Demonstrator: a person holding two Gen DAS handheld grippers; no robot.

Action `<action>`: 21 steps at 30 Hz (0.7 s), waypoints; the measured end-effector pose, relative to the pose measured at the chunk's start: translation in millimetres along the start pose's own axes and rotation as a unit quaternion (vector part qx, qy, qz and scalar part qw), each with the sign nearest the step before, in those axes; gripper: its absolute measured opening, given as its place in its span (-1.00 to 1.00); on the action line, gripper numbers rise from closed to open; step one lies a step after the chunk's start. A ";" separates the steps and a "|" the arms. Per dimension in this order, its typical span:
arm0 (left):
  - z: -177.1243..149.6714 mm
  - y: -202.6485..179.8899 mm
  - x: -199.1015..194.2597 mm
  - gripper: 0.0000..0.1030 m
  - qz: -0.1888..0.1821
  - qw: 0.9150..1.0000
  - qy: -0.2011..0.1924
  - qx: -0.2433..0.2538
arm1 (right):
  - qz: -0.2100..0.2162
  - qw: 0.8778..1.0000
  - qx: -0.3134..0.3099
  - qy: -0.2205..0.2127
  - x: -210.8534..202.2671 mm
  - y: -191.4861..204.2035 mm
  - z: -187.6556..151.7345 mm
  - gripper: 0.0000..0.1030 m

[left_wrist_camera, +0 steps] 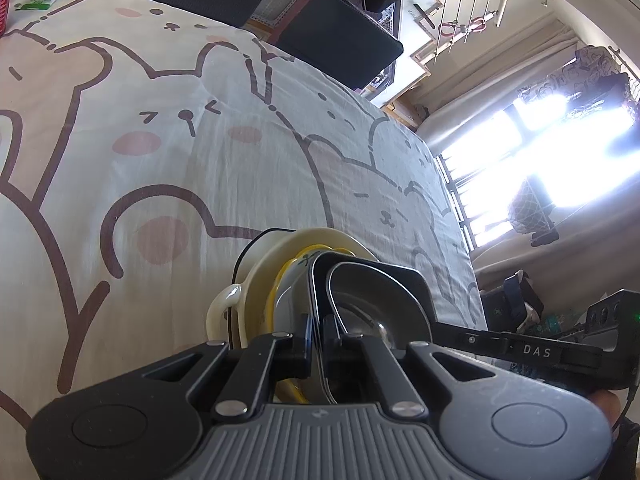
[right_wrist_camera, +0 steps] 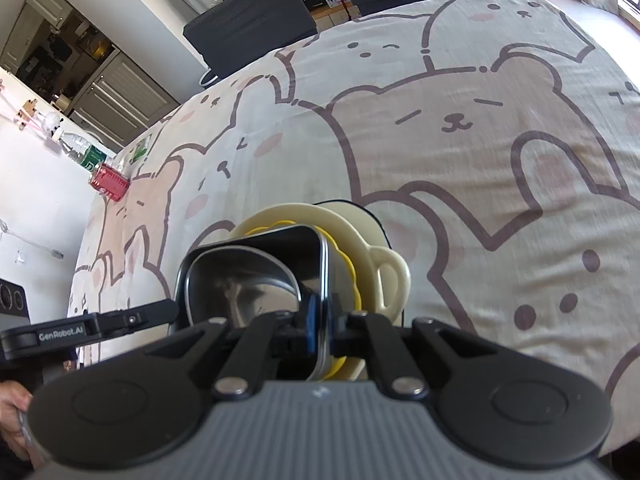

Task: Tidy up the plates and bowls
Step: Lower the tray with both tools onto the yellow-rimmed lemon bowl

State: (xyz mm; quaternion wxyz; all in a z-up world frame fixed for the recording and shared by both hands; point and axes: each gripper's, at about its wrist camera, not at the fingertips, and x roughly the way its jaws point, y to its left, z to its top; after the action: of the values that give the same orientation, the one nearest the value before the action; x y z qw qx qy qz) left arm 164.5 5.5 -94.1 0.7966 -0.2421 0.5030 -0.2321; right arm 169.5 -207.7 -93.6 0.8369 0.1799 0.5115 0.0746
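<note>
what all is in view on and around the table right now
square dark-rimmed metal dish: one, steel inside, top of the stack, pinched at opposite rims by both tools
yellow-rimmed bowl: one, nested under the dish
cream ceramic bowl with loop handle: one, holds the rest, near edge of the table
bear-print tablecloth: one, beige and brown, covers the table
red can: one, lying at the far left edge of the table
dark chairs: two, behind the table
left tool: one, black, shut on the dish rim
right tool: one, black, shut on the dish rim
</note>
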 end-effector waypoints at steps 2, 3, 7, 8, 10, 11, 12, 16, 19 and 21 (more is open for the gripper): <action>0.4 -0.1 1.0 -0.91 0.002 1.000 0.000 0.001 | -0.001 1.000 -0.001 -0.001 0.0 -0.1 0.0 -0.82; 0.6 -0.3 1.1 -0.91 0.002 1.000 0.000 0.001 | -0.001 1.000 -0.001 -0.001 0.1 -0.1 0.1 -0.82; 0.8 -0.8 0.5 -0.91 0.002 1.000 -0.002 0.002 | -0.004 1.000 -0.003 0.000 0.6 0.8 0.1 -0.81; 1.1 -1.1 0.3 -0.91 0.003 1.000 -0.003 0.004 | -0.006 1.000 -0.005 0.001 1.3 1.3 -0.1 -0.81; 1.3 -1.7 -1.1 -0.97 -0.003 1.000 -0.005 0.004 | -0.008 1.000 -0.008 0.002 3.4 1.8 -0.7 -0.80; 1.6 -2.1 -1.4 -0.96 -0.014 1.000 -0.003 0.001 | -0.009 1.000 -0.009 0.003 4.8 1.6 -0.6 -0.80; 1.2 -3.7 -1.8 -0.97 -0.018 1.000 -0.002 0.002 | -0.005 1.000 -0.008 0.007 6.2 1.2 -0.4 -0.79; -1.4 -11.6 0.1 -0.96 -0.018 1.000 0.003 0.022 | -0.003 1.000 -0.007 0.005 6.1 2.1 -1.3 -0.79; -1.1 -9.7 1.2 -0.96 -0.015 1.000 0.005 0.019 | -0.001 1.000 -0.007 0.007 6.4 1.0 -0.5 -0.79; -0.2 -8.4 0.3 -0.96 -0.014 1.000 0.004 0.018 | 0.001 1.000 -0.005 0.008 6.5 -0.1 -0.2 -0.79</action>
State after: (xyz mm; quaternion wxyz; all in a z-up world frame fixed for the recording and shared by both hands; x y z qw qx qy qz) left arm 163.4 -1.2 -89.2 0.7957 -0.2337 0.4982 -0.2531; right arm 172.4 -205.8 -99.1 0.8337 0.1757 0.5175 0.0794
